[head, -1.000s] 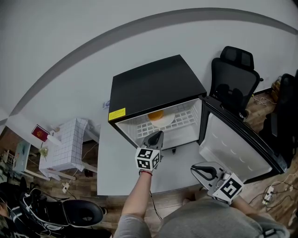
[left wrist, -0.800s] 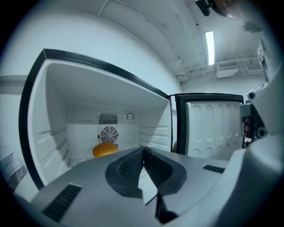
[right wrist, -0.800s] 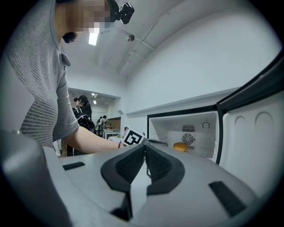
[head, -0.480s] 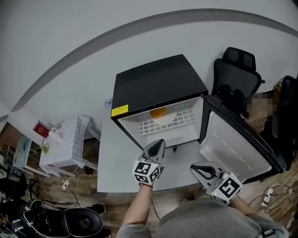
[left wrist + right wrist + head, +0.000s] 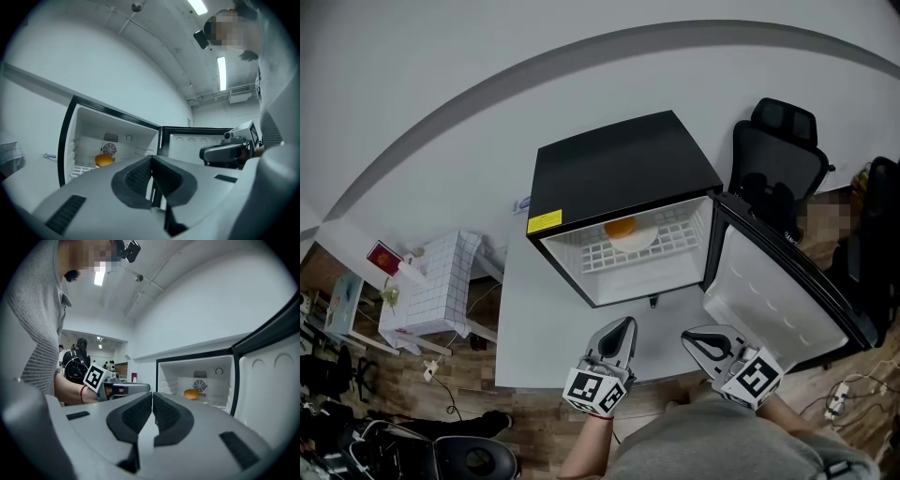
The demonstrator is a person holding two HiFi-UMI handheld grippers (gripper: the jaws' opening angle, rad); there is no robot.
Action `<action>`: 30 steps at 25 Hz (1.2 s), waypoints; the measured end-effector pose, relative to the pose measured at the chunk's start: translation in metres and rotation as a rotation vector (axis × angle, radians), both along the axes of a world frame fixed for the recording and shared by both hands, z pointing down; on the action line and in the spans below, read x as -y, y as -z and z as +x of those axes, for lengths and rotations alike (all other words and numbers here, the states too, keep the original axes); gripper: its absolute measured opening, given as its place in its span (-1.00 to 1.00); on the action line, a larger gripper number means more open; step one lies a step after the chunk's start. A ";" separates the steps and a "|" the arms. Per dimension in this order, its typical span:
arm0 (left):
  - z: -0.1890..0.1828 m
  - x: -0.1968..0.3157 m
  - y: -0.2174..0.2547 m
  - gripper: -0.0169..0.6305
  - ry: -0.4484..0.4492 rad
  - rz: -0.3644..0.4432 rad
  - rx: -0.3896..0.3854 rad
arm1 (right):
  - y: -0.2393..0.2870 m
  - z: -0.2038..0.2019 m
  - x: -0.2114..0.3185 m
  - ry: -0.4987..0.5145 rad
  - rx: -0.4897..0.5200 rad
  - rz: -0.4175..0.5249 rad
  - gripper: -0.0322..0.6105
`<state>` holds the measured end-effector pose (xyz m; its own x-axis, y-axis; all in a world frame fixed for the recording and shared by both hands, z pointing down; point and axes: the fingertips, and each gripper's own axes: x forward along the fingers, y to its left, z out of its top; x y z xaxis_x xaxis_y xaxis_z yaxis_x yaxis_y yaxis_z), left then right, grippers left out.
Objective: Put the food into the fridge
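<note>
Food (image 5: 620, 228) sits on white plate (image 5: 635, 242) inside open fridge (image 5: 619, 173).

The person is holding the left gripper (image 5: 623, 326) and right gripper (image 5: 692, 337) side by side, both pointing level, jaws pressed together and gripping nothing.

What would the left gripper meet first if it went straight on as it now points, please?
Probably the fridge at its hinge-side front edge, beside the open door; nothing shows between it and the left gripper, though depth is unclear.
</note>
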<state>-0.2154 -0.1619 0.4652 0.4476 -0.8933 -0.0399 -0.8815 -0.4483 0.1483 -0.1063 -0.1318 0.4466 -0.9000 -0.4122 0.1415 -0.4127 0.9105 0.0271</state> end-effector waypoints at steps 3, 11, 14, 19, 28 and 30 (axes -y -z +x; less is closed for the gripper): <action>-0.007 -0.015 0.003 -0.91 0.038 0.005 -0.022 | -0.002 -0.003 0.000 0.010 -0.010 0.006 -0.86; -0.014 -0.033 0.015 -0.91 0.091 0.035 0.009 | -0.006 -0.010 0.000 0.018 -0.026 -0.005 -0.87; -0.011 -0.034 0.016 -0.91 0.084 0.042 0.024 | -0.004 -0.013 -0.002 0.025 -0.042 0.000 -0.87; -0.006 -0.035 0.019 -0.91 0.073 0.051 0.032 | -0.001 -0.015 -0.003 0.032 -0.038 0.010 -0.87; -0.003 -0.040 0.024 -0.91 0.070 0.065 0.048 | -0.001 -0.015 -0.003 0.012 -0.036 -0.001 -0.87; -0.003 -0.041 0.023 -0.91 0.070 0.064 0.043 | -0.003 -0.015 -0.003 0.016 -0.032 -0.001 -0.87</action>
<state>-0.2188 -0.1214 0.4418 0.3870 -0.9186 -0.0798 -0.9158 -0.3930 0.0825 -0.1214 -0.1283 0.4491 -0.9016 -0.3975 0.1705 -0.3969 0.9170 0.0391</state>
